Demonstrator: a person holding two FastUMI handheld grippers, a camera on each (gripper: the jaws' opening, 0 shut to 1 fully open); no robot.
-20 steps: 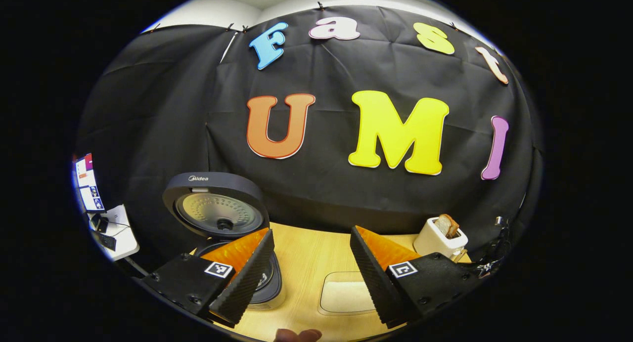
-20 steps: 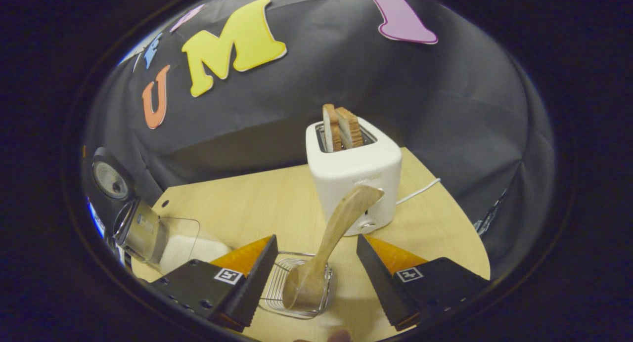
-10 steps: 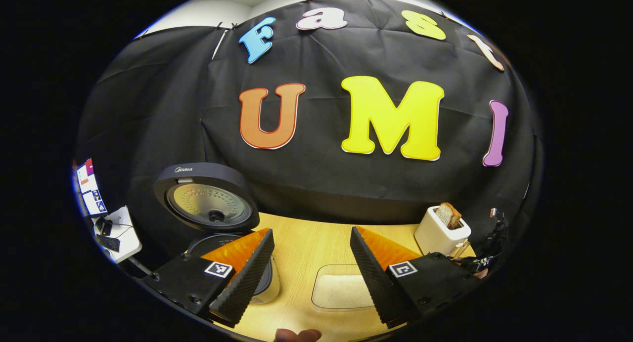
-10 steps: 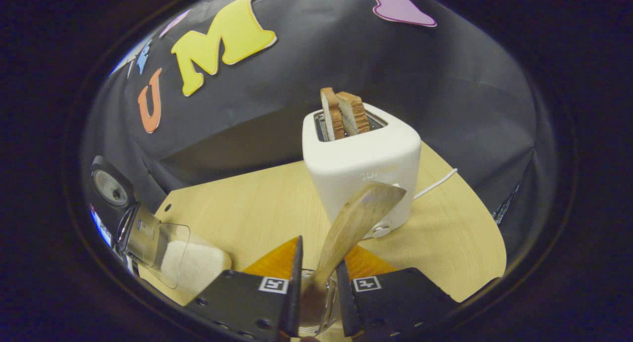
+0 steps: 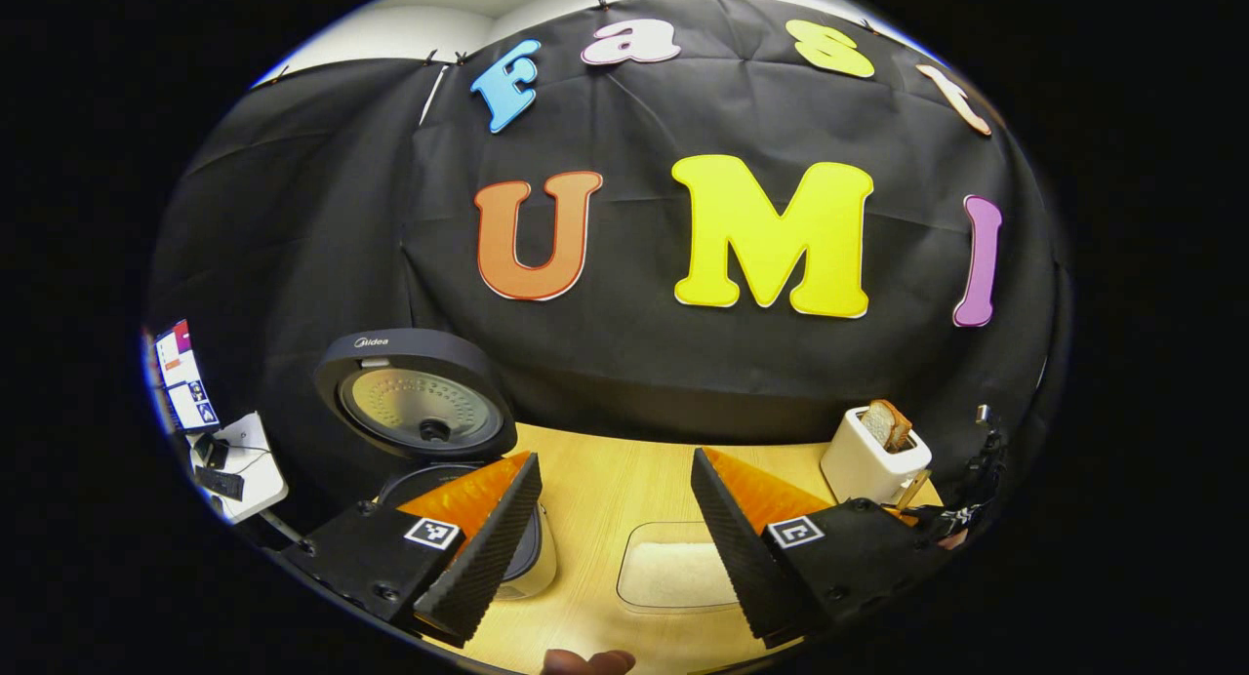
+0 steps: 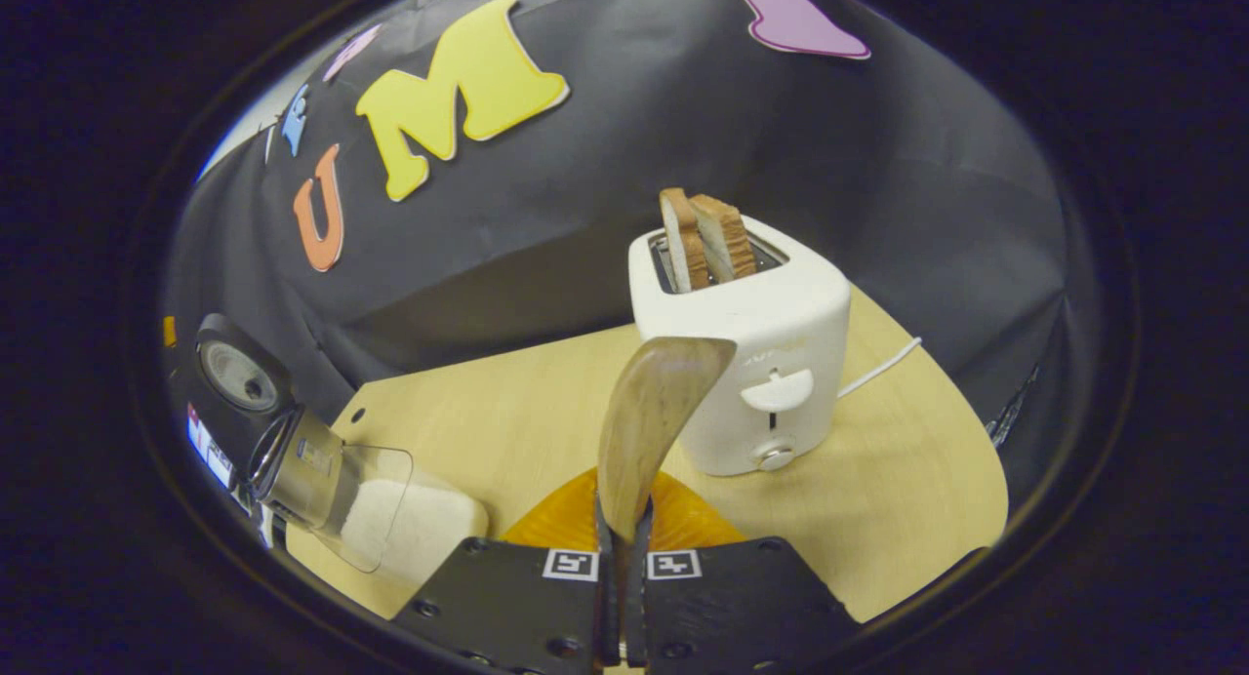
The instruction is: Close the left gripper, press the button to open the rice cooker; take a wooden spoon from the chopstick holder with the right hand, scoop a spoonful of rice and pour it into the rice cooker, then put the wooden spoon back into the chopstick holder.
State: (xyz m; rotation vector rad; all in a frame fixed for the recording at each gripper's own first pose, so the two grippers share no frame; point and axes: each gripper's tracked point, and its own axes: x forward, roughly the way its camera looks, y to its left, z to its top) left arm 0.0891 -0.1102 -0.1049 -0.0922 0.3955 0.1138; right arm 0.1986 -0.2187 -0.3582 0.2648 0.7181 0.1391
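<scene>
- Left gripper view: your left hand-held gripper (image 5: 615,519) hangs above the tabletop (image 5: 605,480) with its two fingers set wide apart and nothing between them.
- The rice cooker (image 5: 429,431) sits at the left, partly behind the left finger, with its lid raised upright and the inner plate facing you.
- A clear container of rice (image 5: 673,575) lies on the tabletop between the fingers; a white toaster (image 5: 873,456) stands far right.
- Right gripper view: your right hand-held gripper (image 6: 622,597) is clamped on the wooden spoon (image 6: 649,412); both fingers press the handle, and the bowl end rises in front of the toaster (image 6: 751,353).
- The rice container (image 6: 390,519) lies at lower left, with the open rice cooker (image 6: 234,382) beyond it.
</scene>
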